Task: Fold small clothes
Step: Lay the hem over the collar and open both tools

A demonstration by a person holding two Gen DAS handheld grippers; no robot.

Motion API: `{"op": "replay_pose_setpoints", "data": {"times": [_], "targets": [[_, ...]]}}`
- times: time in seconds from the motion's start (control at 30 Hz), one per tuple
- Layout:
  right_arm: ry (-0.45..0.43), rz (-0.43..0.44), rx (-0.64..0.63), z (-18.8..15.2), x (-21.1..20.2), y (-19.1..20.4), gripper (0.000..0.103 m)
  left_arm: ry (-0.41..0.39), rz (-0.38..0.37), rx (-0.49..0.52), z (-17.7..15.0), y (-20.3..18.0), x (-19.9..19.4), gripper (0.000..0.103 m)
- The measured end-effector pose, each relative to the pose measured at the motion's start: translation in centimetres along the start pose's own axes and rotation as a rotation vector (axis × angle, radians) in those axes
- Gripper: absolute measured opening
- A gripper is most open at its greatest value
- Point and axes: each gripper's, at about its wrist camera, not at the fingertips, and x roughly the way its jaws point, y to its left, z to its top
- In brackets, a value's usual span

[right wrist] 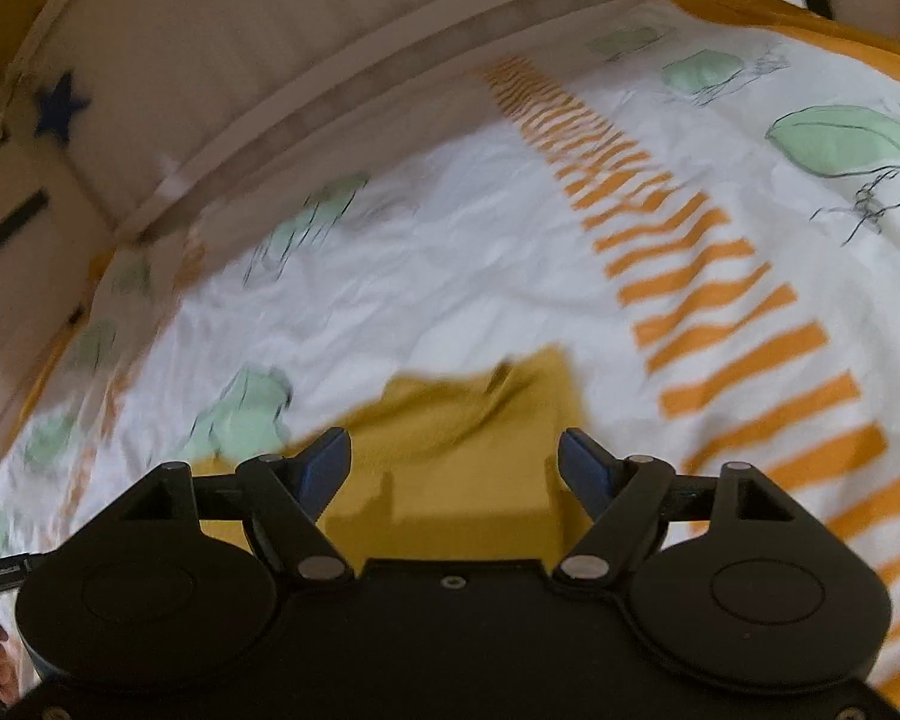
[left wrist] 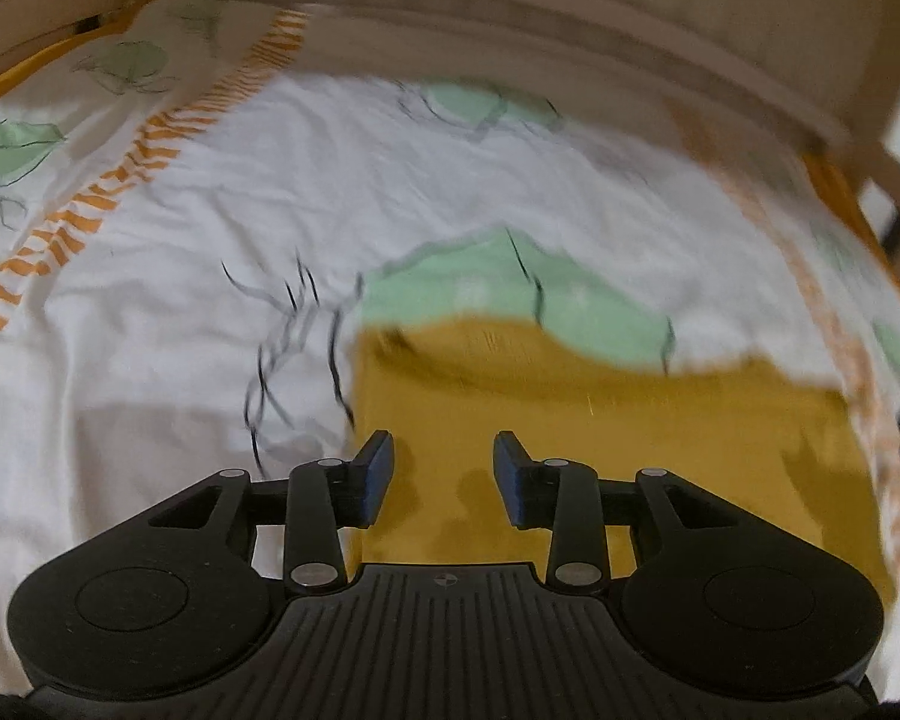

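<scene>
A mustard-yellow small garment [left wrist: 600, 420] lies flat on a white bedsheet [left wrist: 180, 312] printed with green shapes and orange stripes. My left gripper [left wrist: 444, 468] is open and empty, hovering over the garment's near left part. In the right wrist view the same garment [right wrist: 450, 438] lies below my right gripper [right wrist: 455, 462], which is open and empty above it. The garment's far edge has a small fold or wrinkle [right wrist: 504, 378]. Both views are motion-blurred.
A pale wooden bed rail [left wrist: 510, 18] curves along the far side of the sheet, also in the right wrist view [right wrist: 282, 78]. A blue star [right wrist: 60, 105] marks a panel at left. An orange striped band [right wrist: 720, 300] crosses the sheet.
</scene>
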Motion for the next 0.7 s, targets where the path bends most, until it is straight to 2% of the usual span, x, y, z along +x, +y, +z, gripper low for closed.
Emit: {"op": "replay_pose_setpoints", "data": {"times": [0.17,0.37,0.6,0.7], "targets": [[0.047,-0.029,-0.115,-2.2,0.3,2.8,0.079,0.055,0.056,0.105,-2.5,-1.2,1.5,0.036],[0.073,-0.068,-0.246,-3.2,2.2,6.0,0.083,0.144,0.022,0.048,-3.1,0.2,4.6,0.036],[0.103,-0.086,-0.333,-4.0,5.7,8.9,0.085,0.172,0.018,0.074,-2.7,-0.2,5.7,0.043],[0.125,-0.096,-0.356,-4.4,7.3,9.8,0.09,0.176,0.022,0.079,-2.9,-0.5,5.6,0.045]]}}
